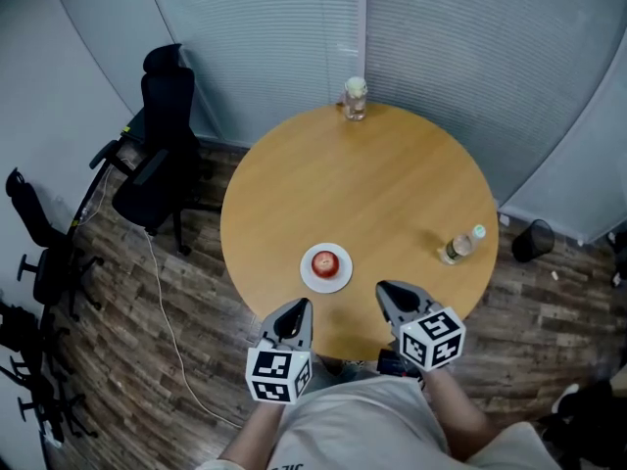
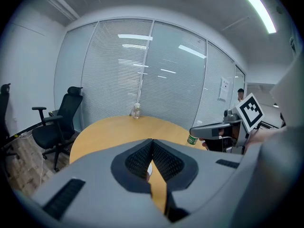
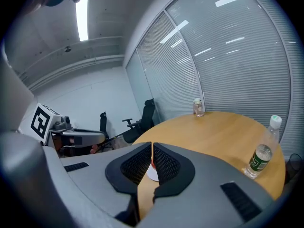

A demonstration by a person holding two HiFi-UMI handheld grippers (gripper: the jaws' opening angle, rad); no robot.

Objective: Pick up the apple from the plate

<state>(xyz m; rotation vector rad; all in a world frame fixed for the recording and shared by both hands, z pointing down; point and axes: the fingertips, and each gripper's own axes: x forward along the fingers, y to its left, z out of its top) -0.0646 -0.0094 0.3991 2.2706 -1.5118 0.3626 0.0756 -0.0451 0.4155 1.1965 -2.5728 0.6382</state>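
A red apple point(image 1: 325, 261) sits on a small white plate point(image 1: 326, 280) near the front edge of the round wooden table point(image 1: 372, 184). My left gripper point(image 1: 296, 311) hovers at the table's rim, just left of and short of the plate, its jaws shut and empty. My right gripper point(image 1: 389, 295) hangs to the right of the plate, also shut with nothing in it. In the right gripper view, a sliver of the plate point(image 3: 152, 175) and the apple point(image 3: 153, 165) shows below the closed gripper point(image 3: 152, 148). The left gripper view shows its gripper point(image 2: 152, 144) closed too.
A glass jar point(image 1: 355, 98) stands at the table's far edge. A clear bottle with a green label point(image 1: 460, 246) is at the right rim. Black office chairs point(image 1: 157, 145) stand on the left, a cable point(image 1: 167, 311) trails on the floor, and a black bin point(image 1: 534, 240) is at the right.
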